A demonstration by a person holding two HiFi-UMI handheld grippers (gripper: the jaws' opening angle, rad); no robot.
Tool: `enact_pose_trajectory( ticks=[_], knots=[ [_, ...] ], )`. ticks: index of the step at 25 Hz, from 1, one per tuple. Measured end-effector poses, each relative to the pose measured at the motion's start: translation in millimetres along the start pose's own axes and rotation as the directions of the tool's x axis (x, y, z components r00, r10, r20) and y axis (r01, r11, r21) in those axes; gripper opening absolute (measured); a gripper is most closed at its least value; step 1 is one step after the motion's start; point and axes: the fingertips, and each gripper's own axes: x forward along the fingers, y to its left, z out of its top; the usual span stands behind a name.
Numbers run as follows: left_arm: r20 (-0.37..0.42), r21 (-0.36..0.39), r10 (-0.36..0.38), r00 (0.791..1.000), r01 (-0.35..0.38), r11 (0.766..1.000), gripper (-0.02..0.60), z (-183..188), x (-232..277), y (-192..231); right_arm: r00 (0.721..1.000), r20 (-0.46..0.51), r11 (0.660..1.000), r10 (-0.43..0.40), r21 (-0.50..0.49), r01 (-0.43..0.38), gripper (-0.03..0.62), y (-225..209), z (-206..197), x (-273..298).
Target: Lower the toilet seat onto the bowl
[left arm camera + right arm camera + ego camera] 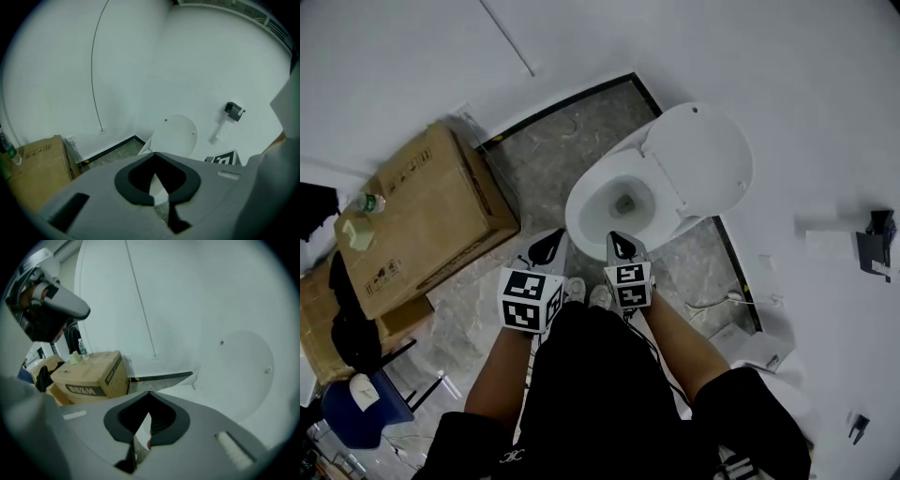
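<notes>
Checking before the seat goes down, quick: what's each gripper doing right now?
Left gripper: closed, holding nothing.
Right gripper: closed, holding nothing.

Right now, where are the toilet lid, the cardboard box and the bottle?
toilet lid (698,155): head view, middle of its face.
cardboard box (422,216): head view, top face.
bottle (370,202): head view, its side.

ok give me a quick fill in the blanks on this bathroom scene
The toilet lid stands ___, clear of the bowl.
In the head view, the cardboard box sits to the bowl's ___.
The left gripper and right gripper both have jaws ___, holding nothing.
Missing words: up; left; shut
</notes>
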Motion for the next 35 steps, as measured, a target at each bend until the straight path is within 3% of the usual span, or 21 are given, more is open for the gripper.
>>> enact_pose_trajectory(
  ticks=[5,8,14,18,26,35],
  knots=[
    [0.049,0.042,-0.034,0.998,0.031,0.999,0.009,48.5,-21.0,-44.0,0.991,0.13,0.994,-0.036,0.103,0.022,0.006,-18.2,72.0,-70.3],
    [0.076,0.094,-0.057,0.995,0.049,0.994,0.009,75.5,-32.1,-71.2,0.969,0.227,0.989,-0.096,0.134,0.067,0.006,-29.0,115.1,-117.0],
    [0.174,0.18,-0.105,0.979,0.073,0.981,0.009,136.6,-57.4,-125.9,0.88,0.447,0.983,-0.158,0.158,0.096,0.005,-44.8,200.5,-216.6],
    [0.235,0.236,-0.14,0.962,0.083,0.968,0.009,169.3,-73.7,-155.9,0.815,0.535,0.974,-0.221,0.17,0.153,0.005,-58.0,243.1,-278.6],
    [0.29,0.297,-0.19,0.938,0.101,0.95,0.009,206.0,-82.0,-189.8,0.768,0.593,0.966,-0.243,0.217,0.139,0.005,-66.2,266.6,-326.3],
    [0.279,0.35,-0.216,0.936,0.11,0.93,0.009,203.5,-78.6,-204.0,0.767,0.598,0.967,-0.234,0.226,0.12,0.005,-69.6,262.6,-334.1]
  ],
)
